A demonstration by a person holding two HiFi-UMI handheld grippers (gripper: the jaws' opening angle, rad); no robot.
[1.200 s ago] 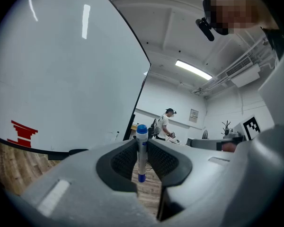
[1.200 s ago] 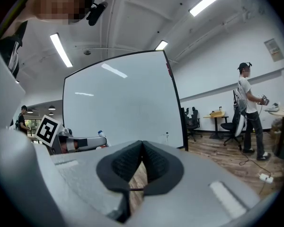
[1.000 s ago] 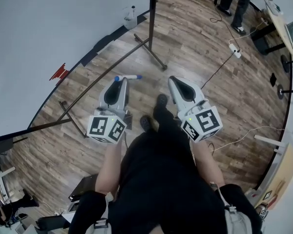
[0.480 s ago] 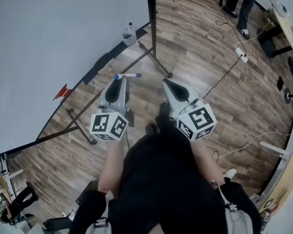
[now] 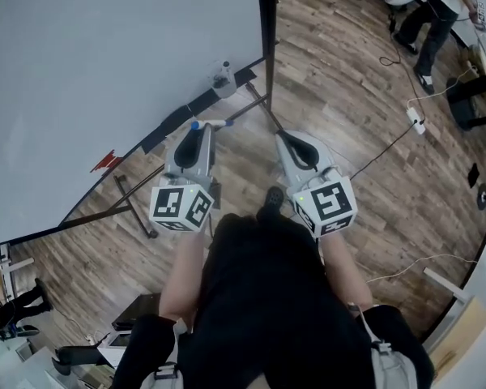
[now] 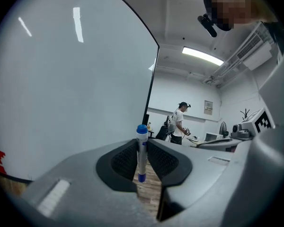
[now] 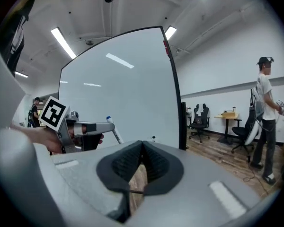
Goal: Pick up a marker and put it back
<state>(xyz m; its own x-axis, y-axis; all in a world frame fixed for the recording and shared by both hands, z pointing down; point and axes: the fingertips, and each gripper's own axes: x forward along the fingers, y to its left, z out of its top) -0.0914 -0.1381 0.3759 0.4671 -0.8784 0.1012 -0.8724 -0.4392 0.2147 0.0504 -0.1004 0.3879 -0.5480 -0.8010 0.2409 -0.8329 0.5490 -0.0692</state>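
1. My left gripper (image 6: 142, 151) has its jaws closed part-way onto the white whiteboard marker with a blue cap (image 6: 141, 148). The black ribbed pads pinch its barrel about the middle. In the left gripper view it stands upright across the jaws, cap at the top and a blue tip end below.
2. My right gripper (image 7: 142, 151) has its jaws brought together with nothing between them. It hangs idle beside the left one, farther from the large white whiteboard on a black frame (image 5: 105, 55).
3. From the head view, the marker is in the air in front of the whiteboard's lower right corner. It is near the dark ledge along the whiteboard's bottom edge (image 5: 182, 110) but not touching it.
4. A small clear bottle (image 5: 221, 74) stands on that ledge, closer to the whiteboard's right-hand upright.
5. I judge the pick-up to be done and the put-back to be the step in hand. The marker is gripped and off any surface, so roughly the second half of the task is left.
6. The next move calls for carrying the left gripper in toward the whiteboard's ledge. I would turn it so the marker lies along the ledge rather than across it, on the stretch away from the bottle.
7. The jaws should open only once the barrel rests on the ledge, or the marker could roll off onto the wooden floor below the whiteboard.
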